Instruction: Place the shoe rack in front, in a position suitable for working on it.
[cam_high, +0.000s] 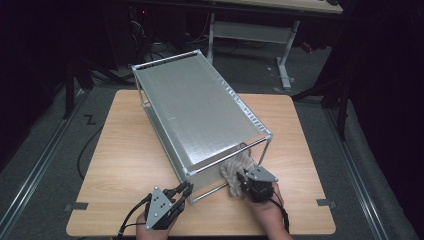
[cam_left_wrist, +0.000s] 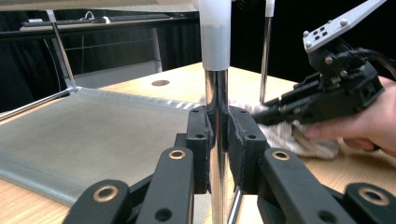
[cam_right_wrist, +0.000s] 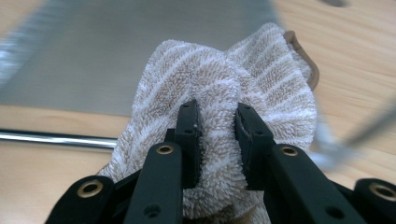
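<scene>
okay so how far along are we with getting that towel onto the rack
Done: both grips are set. The left gripper is clamped on the rack's near corner post, and the right gripper is pinching the striped towel. In hand: the towel sits bunched at the rack's open end by the lower shelf. Left: probably pushing it fully in and letting go.

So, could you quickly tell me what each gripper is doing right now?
Left gripper: shut on the rack post.
Right gripper: shut on the towel.

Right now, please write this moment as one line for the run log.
left hand-held gripper: shut on rack post | right hand-held gripper: shut on towel | towel: at rack's lower shelf edge | table: wood
</scene>
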